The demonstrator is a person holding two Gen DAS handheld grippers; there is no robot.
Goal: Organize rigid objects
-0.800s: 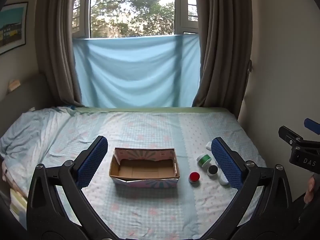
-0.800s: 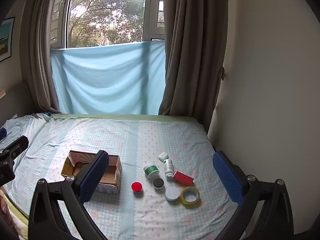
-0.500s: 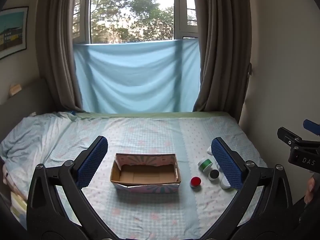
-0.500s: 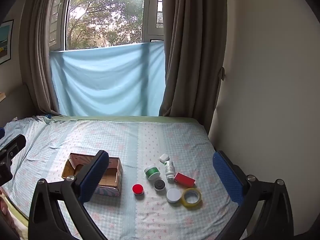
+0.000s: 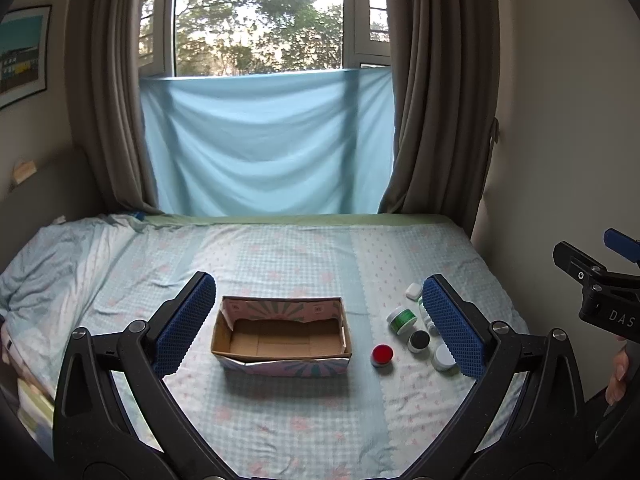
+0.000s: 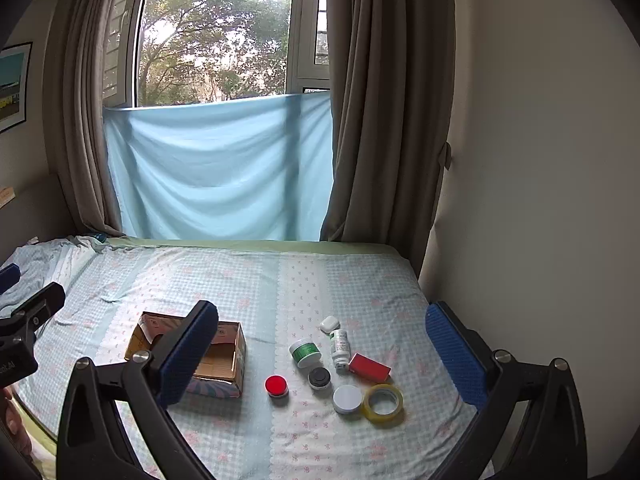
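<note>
Both the left hand-held gripper [image 5: 316,322] and right hand-held gripper [image 6: 322,356] gape, holding nothing; the cardboard box [image 5: 282,336] sits mid-bed [image 5: 280,252].

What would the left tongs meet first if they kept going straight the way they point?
Probably the open box, centred between the open left tongs; nothing shows before it, though depth is unclear.

A bed [image 5: 280,248] in a pale blue checked sheet [image 6: 304,280] fills the room up to the window [image 5: 256,16]. Daylight and trees show through the glass. A light blue cloth [image 5: 264,140] hangs across the lower window, between grey-brown curtains [image 6: 384,100]. The right wall [image 6: 540,140] is plain cream. A framed picture [image 5: 22,52] hangs on the left wall.
</note>
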